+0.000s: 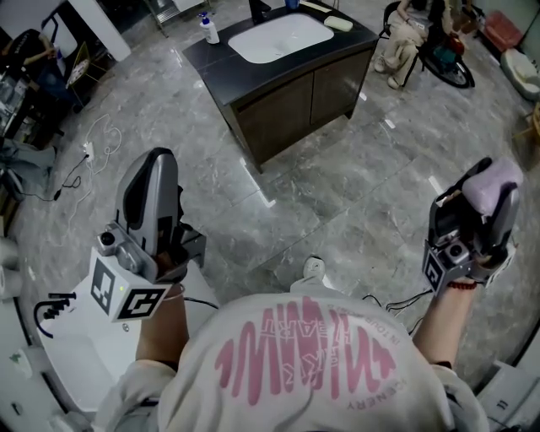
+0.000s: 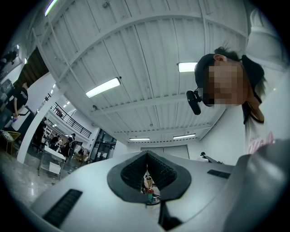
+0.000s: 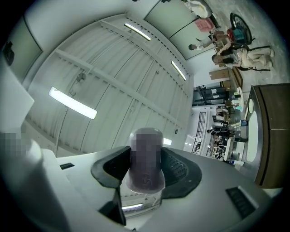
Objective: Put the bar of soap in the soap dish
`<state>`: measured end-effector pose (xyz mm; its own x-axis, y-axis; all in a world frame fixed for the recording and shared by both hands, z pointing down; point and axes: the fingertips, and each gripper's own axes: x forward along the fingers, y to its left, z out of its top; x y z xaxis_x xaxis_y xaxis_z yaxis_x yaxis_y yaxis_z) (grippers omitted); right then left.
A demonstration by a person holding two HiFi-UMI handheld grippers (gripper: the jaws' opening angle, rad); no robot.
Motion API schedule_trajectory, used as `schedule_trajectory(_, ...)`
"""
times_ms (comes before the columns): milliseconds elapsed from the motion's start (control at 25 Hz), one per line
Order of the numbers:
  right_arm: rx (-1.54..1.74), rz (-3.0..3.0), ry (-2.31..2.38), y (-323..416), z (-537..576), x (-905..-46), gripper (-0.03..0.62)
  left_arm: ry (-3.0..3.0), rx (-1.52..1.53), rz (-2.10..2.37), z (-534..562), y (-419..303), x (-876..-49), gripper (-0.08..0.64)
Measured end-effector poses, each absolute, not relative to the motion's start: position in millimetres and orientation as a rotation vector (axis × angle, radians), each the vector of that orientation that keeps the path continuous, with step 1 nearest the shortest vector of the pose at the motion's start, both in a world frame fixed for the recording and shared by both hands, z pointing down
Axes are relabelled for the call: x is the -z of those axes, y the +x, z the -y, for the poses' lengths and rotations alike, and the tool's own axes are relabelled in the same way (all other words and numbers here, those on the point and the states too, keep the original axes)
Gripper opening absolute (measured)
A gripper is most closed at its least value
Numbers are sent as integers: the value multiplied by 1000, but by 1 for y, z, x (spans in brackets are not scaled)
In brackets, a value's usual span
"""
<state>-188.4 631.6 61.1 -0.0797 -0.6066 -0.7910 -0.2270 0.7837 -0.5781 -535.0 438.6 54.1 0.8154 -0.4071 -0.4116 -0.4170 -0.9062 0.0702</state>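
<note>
A pale lilac bar of soap (image 1: 498, 180) sits between the pads of my right gripper (image 1: 483, 196), which is shut on it and tilted upward at the right of the head view. In the right gripper view the soap (image 3: 146, 156) sticks out past the dark pads (image 3: 183, 170). My left gripper (image 1: 157, 167) is at the left, jaws together with nothing in them; its pads (image 2: 164, 171) nearly meet. Far ahead stands a dark vanity (image 1: 287, 93) with a white basin (image 1: 281, 38). On the counter to the basin's right lies a pale oblong dish (image 1: 338, 23).
A white pump bottle (image 1: 208, 29) stands on the counter left of the basin. A person sits on a chair (image 1: 412, 35) at the top right. Cables (image 1: 91, 150) trail over the grey marble floor at the left. A white unit (image 1: 72, 342) is at my lower left.
</note>
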Motion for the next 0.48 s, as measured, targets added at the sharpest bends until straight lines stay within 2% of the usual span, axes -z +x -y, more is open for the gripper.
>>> schedule_trajectory(200, 380, -1684, -640, -124, -581, -55, 212, -2936, -673, -736, -400, -480, -45, 9)
schedule_trajectory(480, 378, -1712, -616, -86, -552, -56, 212, -2903, -694, -784, -375, -450, -48, 9)
